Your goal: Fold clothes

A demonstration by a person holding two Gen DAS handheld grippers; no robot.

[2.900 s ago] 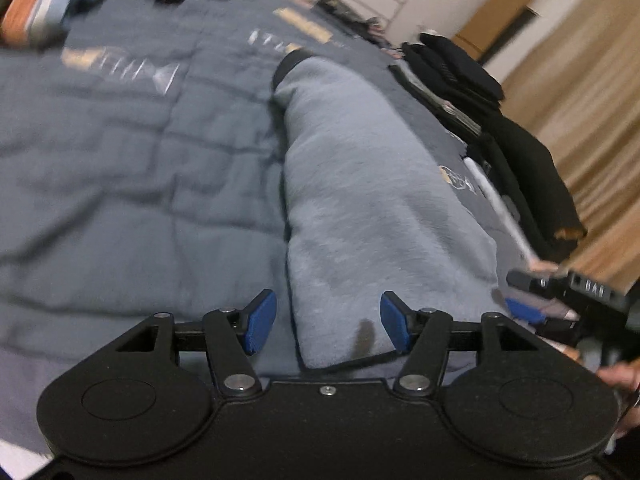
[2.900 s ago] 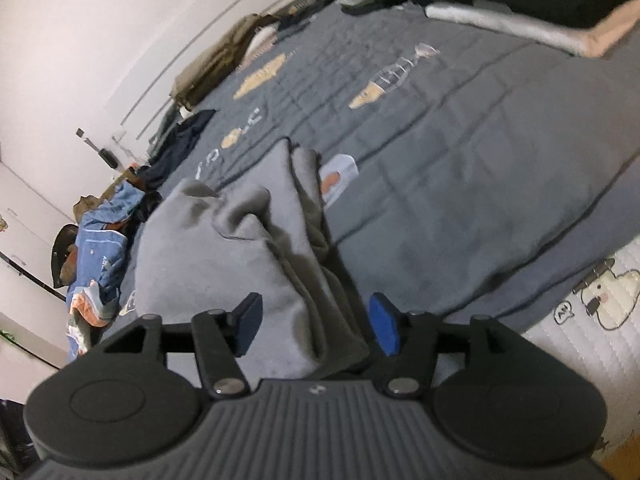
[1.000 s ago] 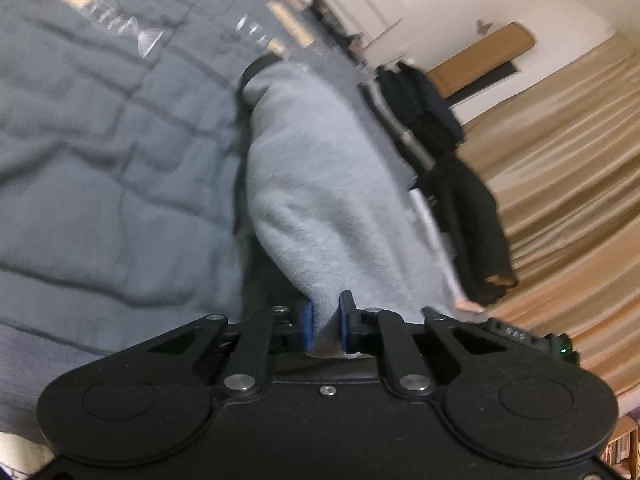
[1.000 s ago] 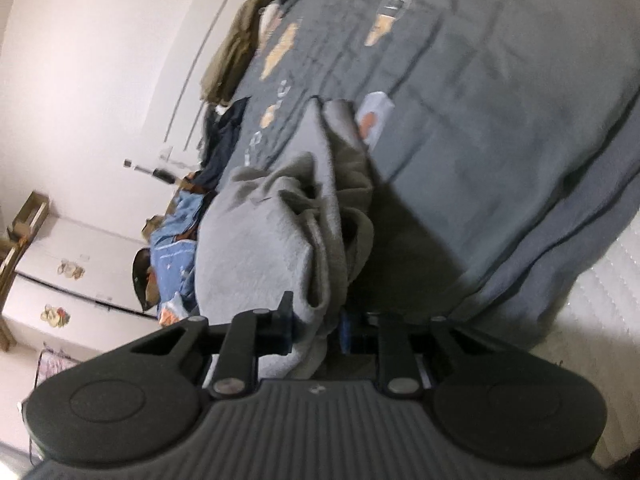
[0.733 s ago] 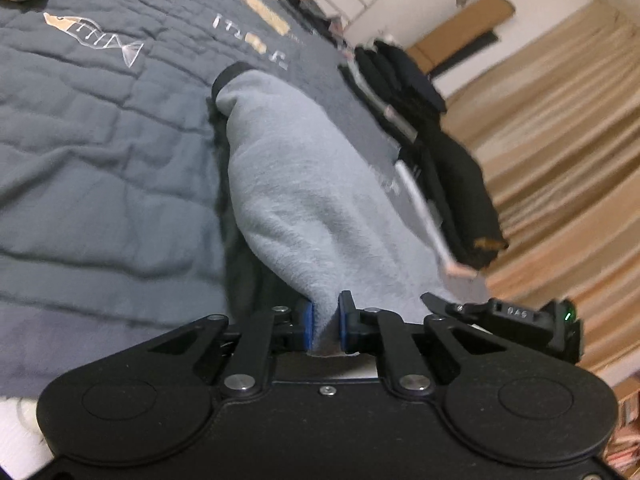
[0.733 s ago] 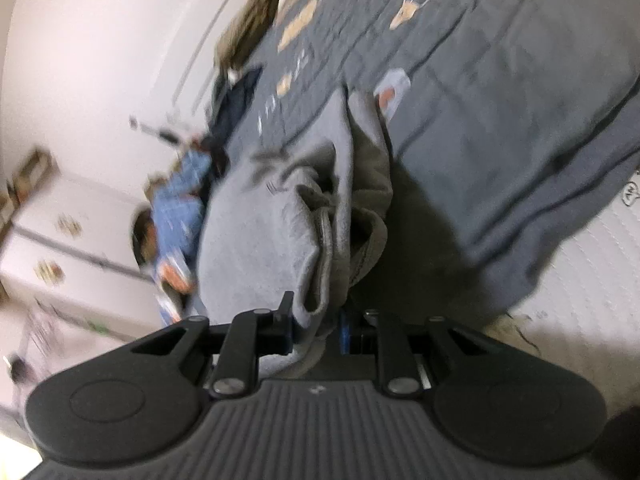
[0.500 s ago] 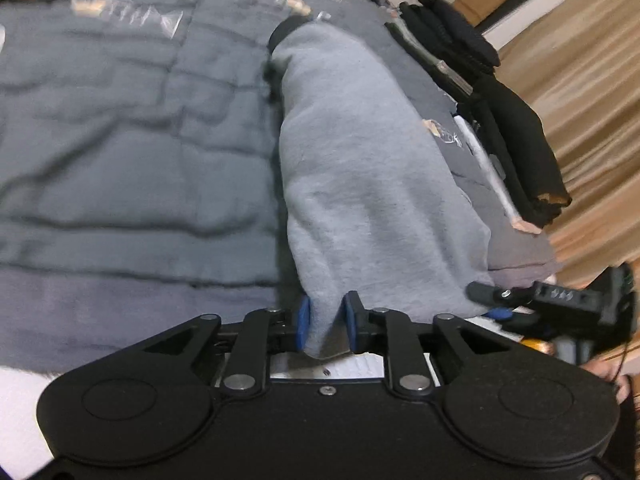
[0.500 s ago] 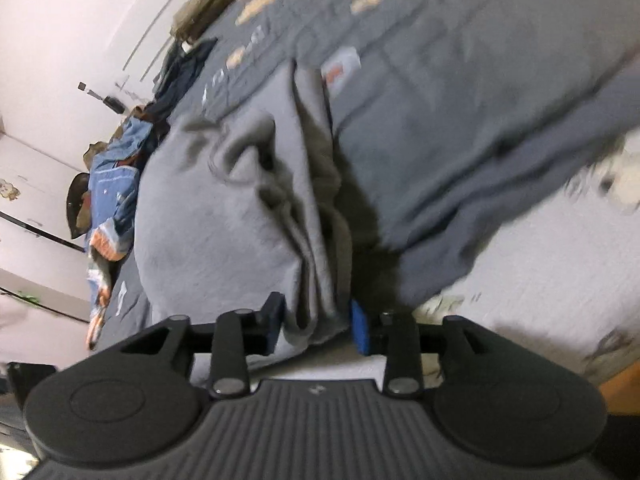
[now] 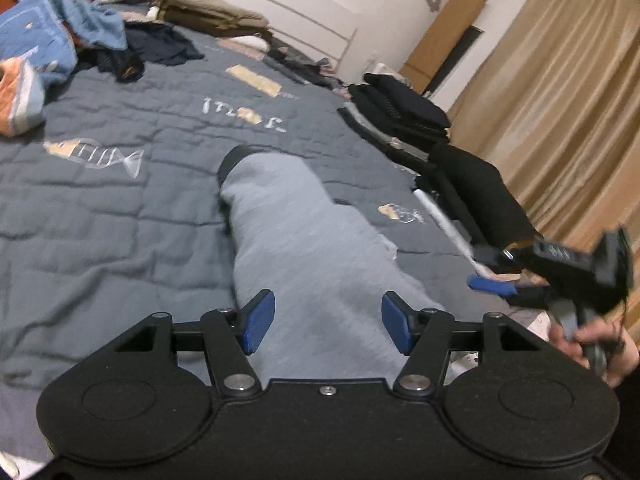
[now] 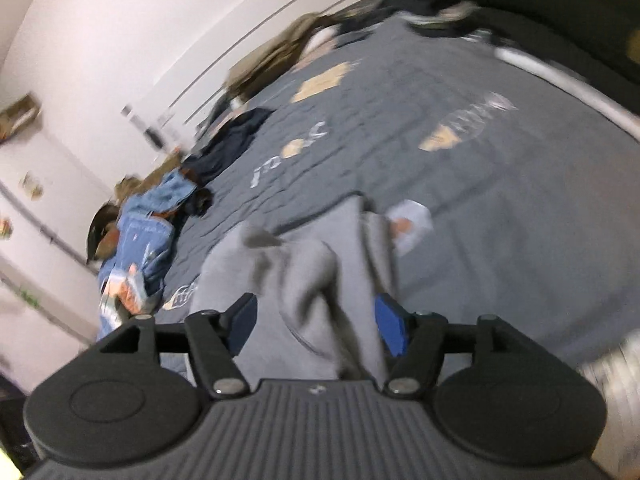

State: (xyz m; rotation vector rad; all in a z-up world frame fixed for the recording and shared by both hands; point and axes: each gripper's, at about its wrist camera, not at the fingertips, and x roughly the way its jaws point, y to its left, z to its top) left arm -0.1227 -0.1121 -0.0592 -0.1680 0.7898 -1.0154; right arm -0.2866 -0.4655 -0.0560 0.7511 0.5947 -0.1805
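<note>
A light grey fleece garment (image 9: 304, 240) lies lengthwise on the dark grey bedspread (image 9: 100, 208), its dark cuff at the far end. My left gripper (image 9: 328, 320) hovers over its near end. Its jaws are opening, and the blue pads stand apart from the cloth between them. In the right wrist view the same garment (image 10: 304, 280) lies bunched in folds. My right gripper (image 10: 316, 320) is over its near edge, jaws opening too, and the cloth there is loose between the pads. The right gripper (image 9: 492, 284) also shows at the right edge of the left wrist view, held by a hand (image 9: 596, 344).
A stack of folded black clothes (image 9: 420, 120) lines the bed's right side beside tan curtains (image 9: 560, 100). Blue denim and other loose clothes (image 9: 48, 32) are heaped at the far left corner. More garments lie along the white headboard (image 9: 208, 12).
Both grippers were shut on the grey garment's near edge and have let it go, their jaws now wide. Both have risen, and the views have rolled back towards level.
</note>
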